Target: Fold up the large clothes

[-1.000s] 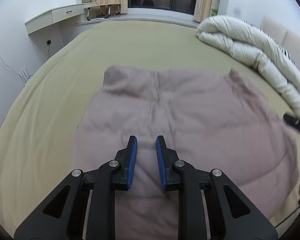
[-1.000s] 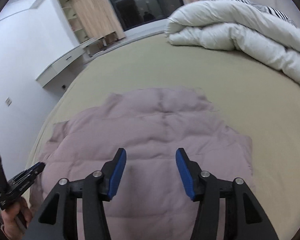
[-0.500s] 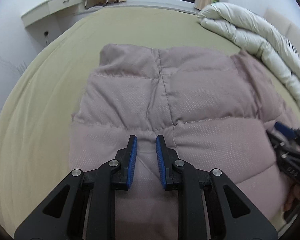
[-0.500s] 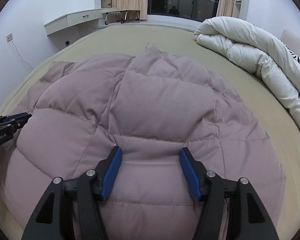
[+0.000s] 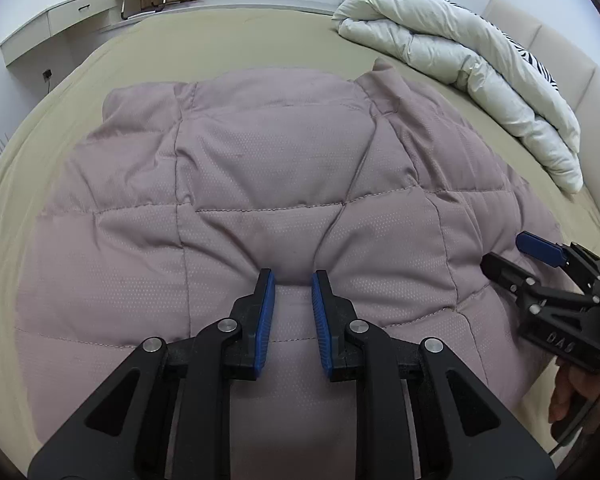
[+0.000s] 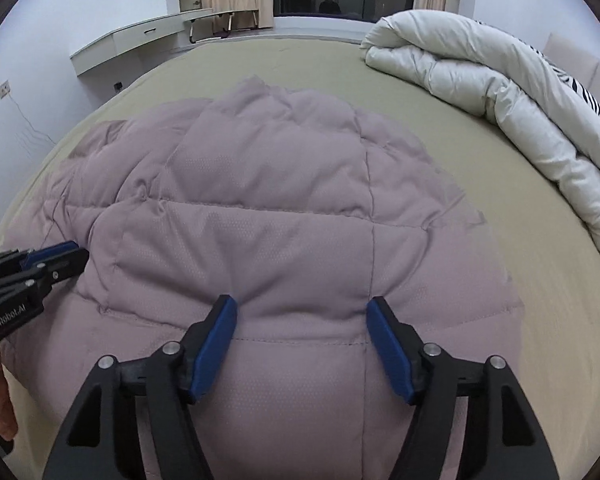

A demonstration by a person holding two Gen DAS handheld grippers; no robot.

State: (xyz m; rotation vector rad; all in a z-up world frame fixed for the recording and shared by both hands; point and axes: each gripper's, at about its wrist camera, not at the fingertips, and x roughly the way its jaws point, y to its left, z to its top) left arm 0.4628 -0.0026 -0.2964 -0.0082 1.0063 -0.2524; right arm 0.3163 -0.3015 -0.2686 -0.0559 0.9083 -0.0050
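Nearest, the left gripper (image 5: pixel 293 312) hovers over the near hem of the mauve quilted down jacket (image 5: pixel 260 184) with its jaws narrowly apart and gripping nothing, while the right gripper (image 6: pixel 302 340) has its jaws opening wide above the same hem, puffy fabric under the gap but not pinched. The jacket lies spread flat on the olive bed (image 6: pixel 440 128), with a rolled white duvet (image 6: pixel 480 80) beyond. It looks light, puffy and slick, so I would pinch the stitched hem rather than a slippery padded panel.

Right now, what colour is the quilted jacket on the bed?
Dusty mauve-pink quilted jacket, plain with a fine dotted texture; clearest in the right wrist view.
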